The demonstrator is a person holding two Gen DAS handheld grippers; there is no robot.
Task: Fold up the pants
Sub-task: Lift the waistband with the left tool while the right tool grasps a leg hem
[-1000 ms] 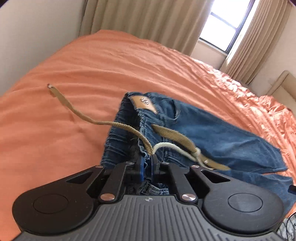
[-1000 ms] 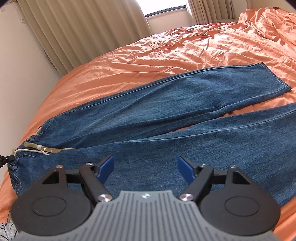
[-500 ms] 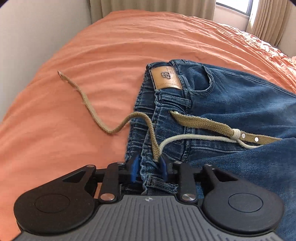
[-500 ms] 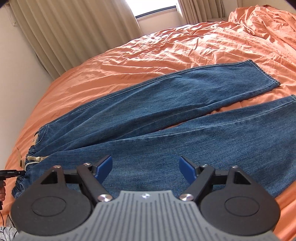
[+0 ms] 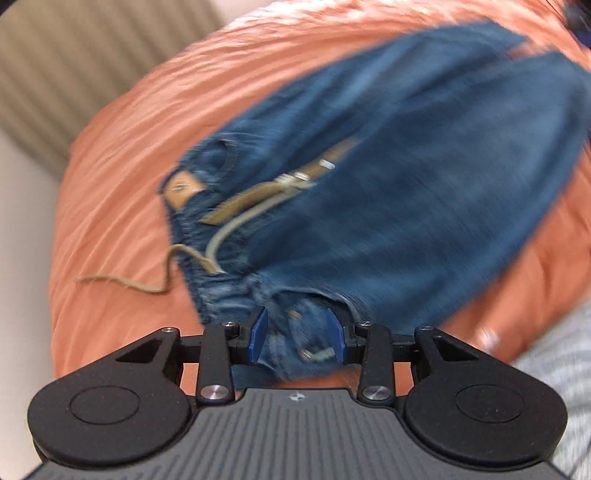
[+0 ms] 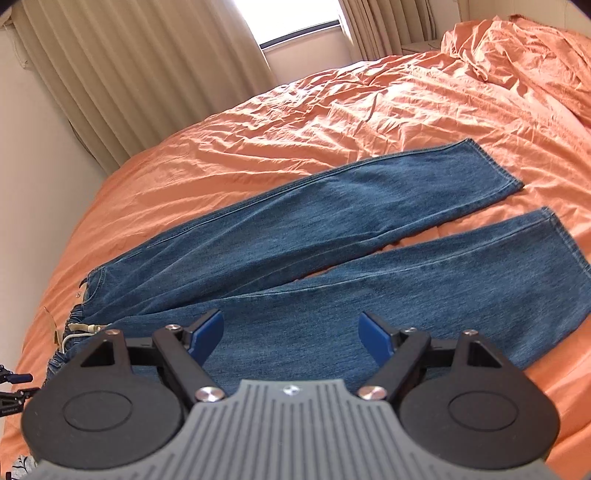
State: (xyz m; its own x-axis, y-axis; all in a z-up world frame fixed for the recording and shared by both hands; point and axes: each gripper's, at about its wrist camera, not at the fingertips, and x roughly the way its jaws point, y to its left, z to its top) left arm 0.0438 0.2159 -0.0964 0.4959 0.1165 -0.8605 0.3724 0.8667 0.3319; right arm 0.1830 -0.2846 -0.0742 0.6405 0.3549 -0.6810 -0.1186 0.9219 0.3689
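Blue jeans (image 6: pixel 332 236) lie spread flat on the orange bed, both legs running to the right, waistband at the left. In the left wrist view the jeans (image 5: pixel 406 177) are blurred by motion; a tan belt (image 5: pixel 251 201) and a pale cord (image 5: pixel 225 236) lie across the waistband. My left gripper (image 5: pixel 298 338) is partly open, its blue pads either side of the near waistband corner. My right gripper (image 6: pixel 291 332) is wide open and empty, hovering over the near leg by the thigh.
The orange bedsheet (image 6: pixel 369 122) is wrinkled and bunched at the far right. Beige curtains (image 6: pixel 140 74) and a bright window (image 6: pixel 299 22) stand behind the bed. A wall (image 6: pixel 33 184) runs along the left side. The left gripper's tip (image 6: pixel 14 378) shows at the bed's left edge.
My left gripper has opened off the belt and cord and swung round to the near waistband corner, now blurred. My right gripper has risen slightly and stays open.
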